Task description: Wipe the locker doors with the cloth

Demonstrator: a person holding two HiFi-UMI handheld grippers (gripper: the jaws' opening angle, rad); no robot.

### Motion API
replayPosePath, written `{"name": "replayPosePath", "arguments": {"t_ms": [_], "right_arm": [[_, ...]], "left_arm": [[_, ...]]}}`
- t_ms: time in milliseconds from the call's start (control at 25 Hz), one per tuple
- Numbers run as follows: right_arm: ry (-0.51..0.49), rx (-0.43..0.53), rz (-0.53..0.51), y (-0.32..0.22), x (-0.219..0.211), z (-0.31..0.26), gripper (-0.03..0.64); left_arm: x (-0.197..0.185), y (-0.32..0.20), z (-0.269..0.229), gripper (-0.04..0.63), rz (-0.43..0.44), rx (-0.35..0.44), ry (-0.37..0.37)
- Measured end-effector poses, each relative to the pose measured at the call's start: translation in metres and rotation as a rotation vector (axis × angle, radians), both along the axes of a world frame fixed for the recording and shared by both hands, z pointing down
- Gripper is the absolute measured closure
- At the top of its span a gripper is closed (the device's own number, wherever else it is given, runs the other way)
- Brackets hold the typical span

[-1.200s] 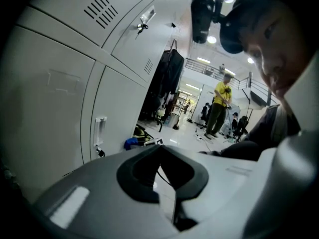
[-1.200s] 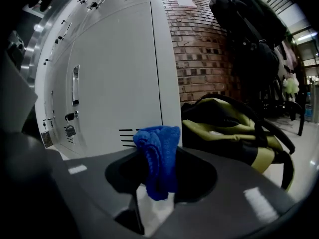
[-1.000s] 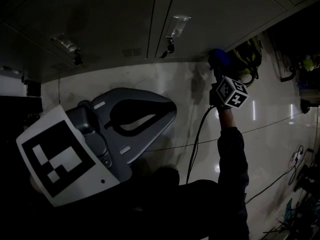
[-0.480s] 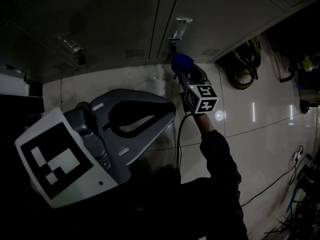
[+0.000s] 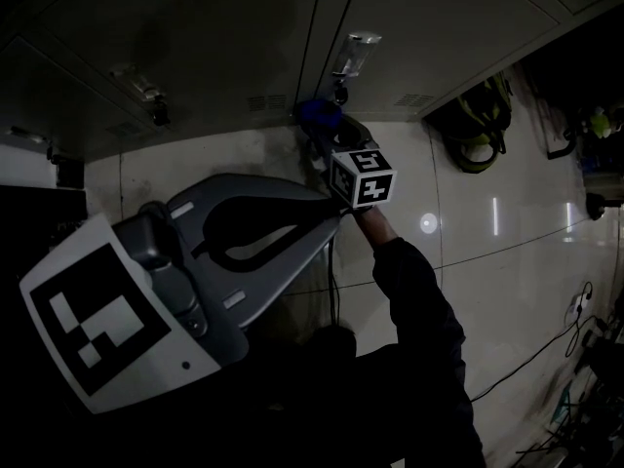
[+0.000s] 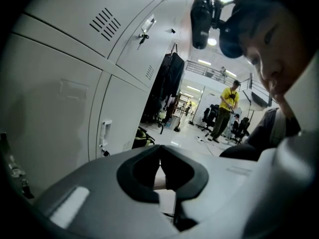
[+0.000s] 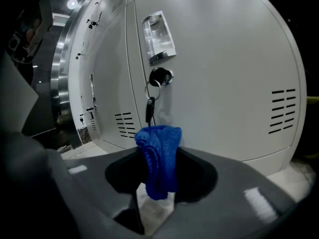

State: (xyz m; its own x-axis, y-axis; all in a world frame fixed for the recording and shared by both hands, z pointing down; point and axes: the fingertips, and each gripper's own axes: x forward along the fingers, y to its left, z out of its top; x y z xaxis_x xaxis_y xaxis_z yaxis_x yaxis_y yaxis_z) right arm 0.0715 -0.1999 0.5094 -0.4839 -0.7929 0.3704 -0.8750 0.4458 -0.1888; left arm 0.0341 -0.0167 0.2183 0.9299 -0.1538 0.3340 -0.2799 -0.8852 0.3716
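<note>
Holding the blue cloth (image 7: 158, 156) in your right gripper (image 7: 158, 185): jaws closed on it, cloth bunched up and sticking out past the jaw tips. Landmark is the keyed lock (image 7: 160, 76) on the grey locker door (image 7: 224, 73). The cloth sits just below that lock in the right gripper view, right under the key (image 7: 149, 109) hanging from its ring. Can't tell whether the cloth touches the door. The clear handle recess (image 7: 158, 34) is directly above the lock, and the vent slots (image 7: 283, 111) are off to the right of the lock, near the door's edge. More lockers run away to the left of the lock.

In the head view your right gripper (image 5: 322, 135) is stretched out to the foot of the locker doors (image 5: 195, 47), with the cloth (image 5: 317, 115) just beside the lock (image 5: 340, 93) and your dark sleeve (image 5: 419, 300) running back from it. A cable (image 5: 331, 281) trails down over the pale floor (image 5: 487, 222) below the lock.

Your left gripper (image 5: 327, 217) is held back close to you, well apart from the lock. Its jaws are together at the tips, nothing between them, same in its own view (image 6: 160, 156). A yellow-green bag (image 5: 478, 130) lies on the floor to the right of the lock.
</note>
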Motion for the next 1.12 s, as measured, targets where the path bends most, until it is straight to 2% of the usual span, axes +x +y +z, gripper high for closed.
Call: {"name": "replayPosePath", "arguments": {"t_ms": [200,440,680,800,1000,1120], "right_arm": [[0.024,-0.012,0.040,-0.002,0.034,0.004,0.469],[0.054,-0.027,0.152,-0.005,0.111,0.013,0.469],[-0.002,-0.077,0.298,-0.003,0.183,0.016,0.469],[0.010,-0.081,0.345,-0.003,0.213,0.015,0.469],[0.043,-0.093,0.364,-0.005,0.239,0.016,0.469],[0.041,-0.103,0.363,-0.005,0.241,0.016,0.469]], "left_arm": [[0.002,-0.001,0.001,0.616,0.002,-0.007,-0.003],[0.012,-0.003,0.013,0.617,0.014,-0.019,-0.017],[0.015,-0.003,0.018,0.616,0.020,-0.025,-0.036],[0.018,-0.004,0.021,0.617,0.015,-0.032,-0.044],[0.019,-0.006,0.023,0.617,0.014,-0.032,-0.053],[0.019,-0.006,0.023,0.617,0.014,-0.035,-0.055]]}}
